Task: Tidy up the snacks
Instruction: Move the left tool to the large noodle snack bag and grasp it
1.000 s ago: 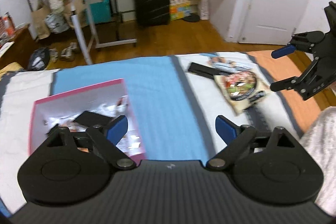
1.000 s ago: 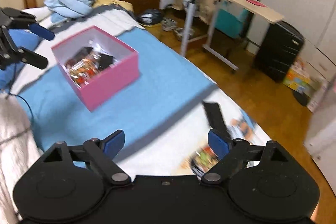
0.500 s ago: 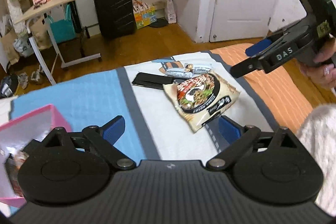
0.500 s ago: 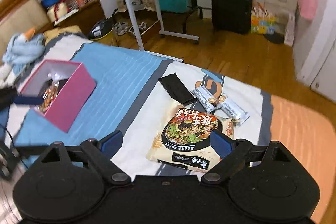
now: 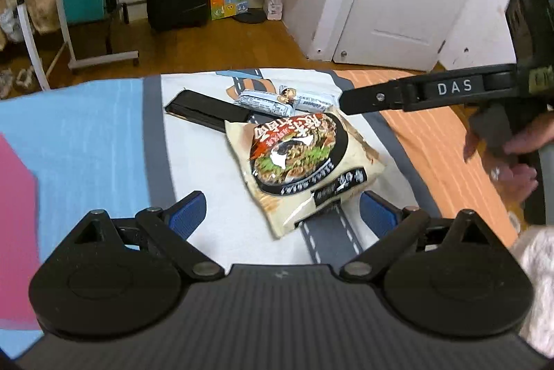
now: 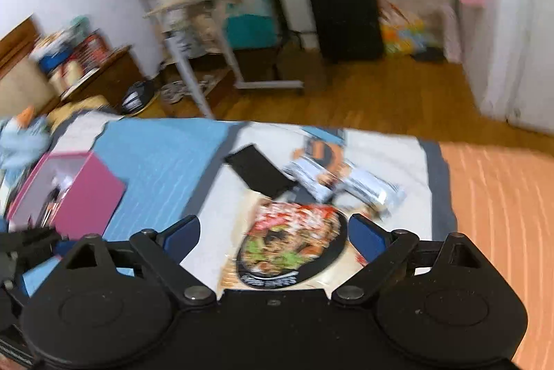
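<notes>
- The bed [image 5: 214,214] is bare just left of the noodle bag [image 5: 304,165].
- A black packet [image 5: 204,112] and two snack bars [image 5: 284,99] crowd its far side.
- The pink box [image 6: 72,196] sits well apart.

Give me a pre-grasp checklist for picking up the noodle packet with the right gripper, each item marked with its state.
1. Right gripper open, holding nothing: ok.
2. Noodle packet lies between the right gripper's fingers in its own view: ok.
3. Packet's top free of other snacks: ok; the black packet and two snack bars lie at its far edge.
4. Left gripper out of the way: not ok; open and low over the packet's near corner.
5. Pink box open to receive: ok, though it already holds snacks.
6. Right view sharp enough to aim: not ok, blurred.
</notes>
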A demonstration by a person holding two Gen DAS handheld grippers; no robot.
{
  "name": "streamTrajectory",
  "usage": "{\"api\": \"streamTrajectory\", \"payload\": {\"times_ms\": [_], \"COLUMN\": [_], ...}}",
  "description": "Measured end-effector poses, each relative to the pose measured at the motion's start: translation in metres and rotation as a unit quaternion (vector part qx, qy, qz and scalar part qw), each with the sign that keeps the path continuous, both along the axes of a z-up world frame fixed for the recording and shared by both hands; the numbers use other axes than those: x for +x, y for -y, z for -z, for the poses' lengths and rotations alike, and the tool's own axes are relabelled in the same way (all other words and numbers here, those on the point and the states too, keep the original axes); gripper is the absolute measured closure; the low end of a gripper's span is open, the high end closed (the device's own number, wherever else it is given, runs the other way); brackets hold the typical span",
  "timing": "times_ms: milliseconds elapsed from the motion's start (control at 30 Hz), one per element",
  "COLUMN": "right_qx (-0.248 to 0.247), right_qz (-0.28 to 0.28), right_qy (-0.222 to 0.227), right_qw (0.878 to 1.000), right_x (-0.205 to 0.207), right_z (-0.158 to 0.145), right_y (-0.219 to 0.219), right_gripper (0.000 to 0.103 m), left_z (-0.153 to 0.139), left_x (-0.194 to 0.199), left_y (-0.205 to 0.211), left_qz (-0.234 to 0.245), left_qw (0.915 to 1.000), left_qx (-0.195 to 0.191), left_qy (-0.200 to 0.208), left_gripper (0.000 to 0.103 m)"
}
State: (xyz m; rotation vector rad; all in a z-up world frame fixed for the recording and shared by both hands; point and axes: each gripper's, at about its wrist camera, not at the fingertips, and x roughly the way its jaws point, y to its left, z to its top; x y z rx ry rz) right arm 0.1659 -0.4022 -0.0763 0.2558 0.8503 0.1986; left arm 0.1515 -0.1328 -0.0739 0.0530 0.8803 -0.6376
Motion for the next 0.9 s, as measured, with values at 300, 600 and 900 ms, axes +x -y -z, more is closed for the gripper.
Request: {"api": "streamTrajectory", "payload": {"times_ms": [300,600,900], "right_qx": [0.034,0.074,0.096], "right_qz": [0.085,0.069,0.04], "right_qy": [-0.104,-0.144,-0.173], "right_qw": [0.99,0.984,0.979], "right_x": [0.029,0.04,0.04], "right_z": [0.051,0.096,0.106], "right_y": [0.046,0.061,0.051], "right_gripper": [0.009,0.019,0.038], "left_z": [0.051,0.105,0.115], "left_x": [0.036,0.069,0.068], "left_y": [0.044,0.034,0.031], "left_qz": [-0.023,-0.064,-0.056], "left_qw": [0.9997,0.9926,0.9875], "left_qx": [0.011,-0.049,-0.103], "left_qy": [0.008,-0.091,-0.106], "left_gripper": [0.006,0.01,0.05]}}
